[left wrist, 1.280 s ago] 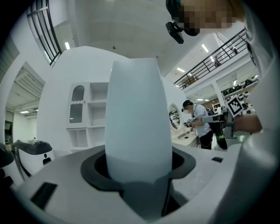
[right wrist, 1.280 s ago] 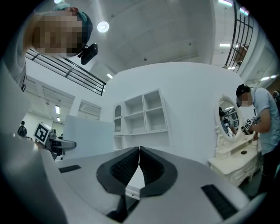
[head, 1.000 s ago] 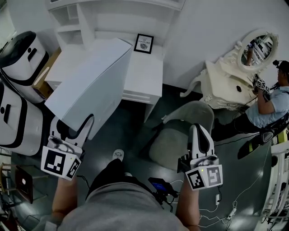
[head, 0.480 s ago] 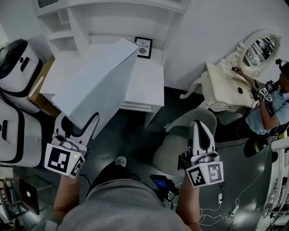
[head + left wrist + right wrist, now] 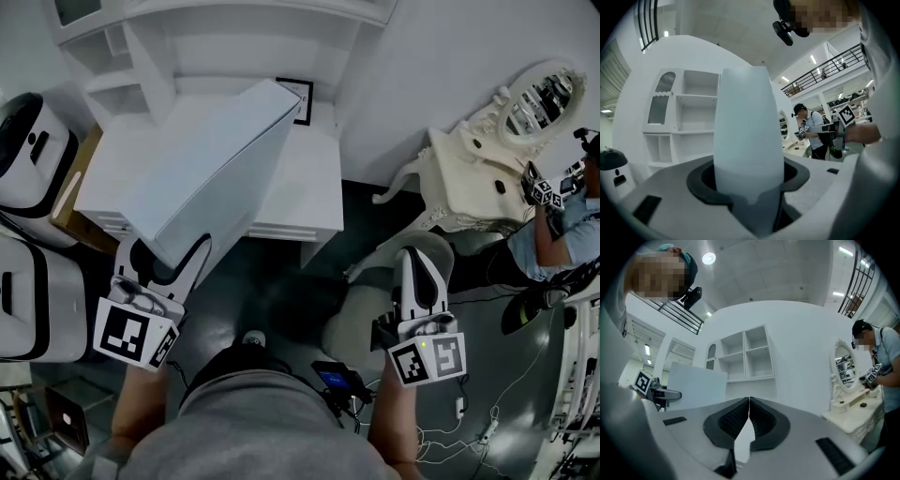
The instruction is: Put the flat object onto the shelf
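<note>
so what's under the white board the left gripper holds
The desk top shows on both sides of the white board, and a framed picture peeks past its far corner. The desk's middle is covered.

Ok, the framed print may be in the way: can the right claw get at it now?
Probably yes: right claw, shut and empty, has bare desk before the framed print; the held board covers only its left side.
</note>
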